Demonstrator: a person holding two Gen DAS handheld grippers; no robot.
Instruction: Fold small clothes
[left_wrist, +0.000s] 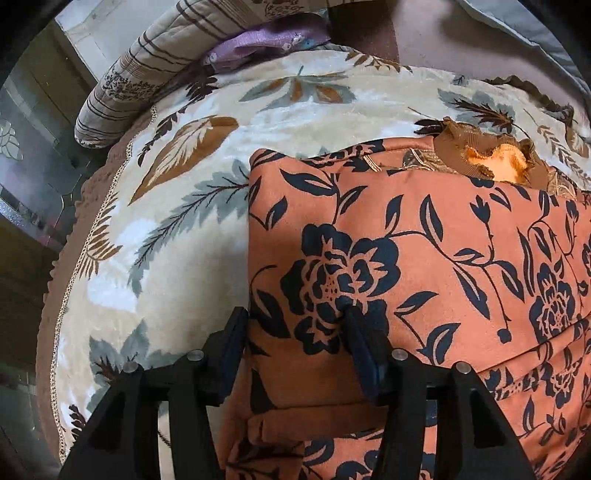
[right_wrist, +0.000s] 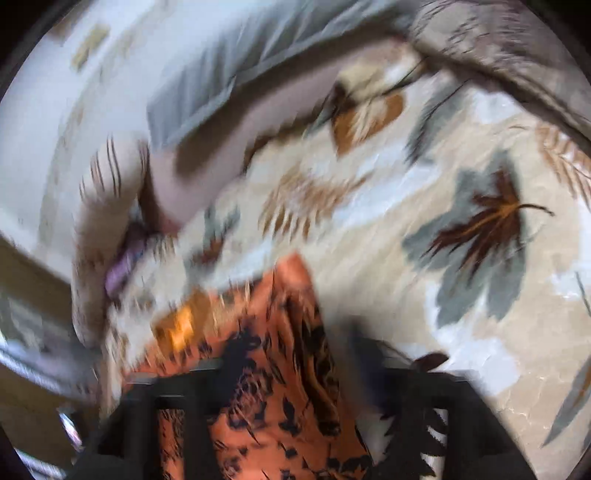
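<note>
The orange garment with a dark navy flower print (left_wrist: 424, 266) lies folded on a cream plush blanket printed with grey and brown leaves (left_wrist: 207, 206), which covers the whole work surface. In the left wrist view the left gripper (left_wrist: 295, 328) points down at the near left part of the garment. Its two black fingers (left_wrist: 236, 343) stand moderately apart: the left one sits right at the garment's left edge, the right one rests on a printed flower, and a strip of the cloth lies between them. Whether the pads press on the fabric cannot be told. Ahead of the fingers and to the right is the garment's brown ribbed frilled collar (left_wrist: 480, 155), with a lighter orange lining showing inside it.

Farther ahead and to the left, at the blanket's far edge, lies a beige pillow with brown stripes (left_wrist: 147, 74), and beside it a crumpled lilac cloth (left_wrist: 258, 46). To the left of the fingers the blanket's scalloped brown border (left_wrist: 74, 221) drops away, and beyond it are dim mirrored or glass panels (left_wrist: 26, 155).

The right wrist view is heavily blurred. The right gripper (right_wrist: 291, 373) has its dark fingers (right_wrist: 373, 369) spread wide, with the garment's edge lying between them; no grip shows. A grey cloth (right_wrist: 221, 70) lies ahead and to the left.
</note>
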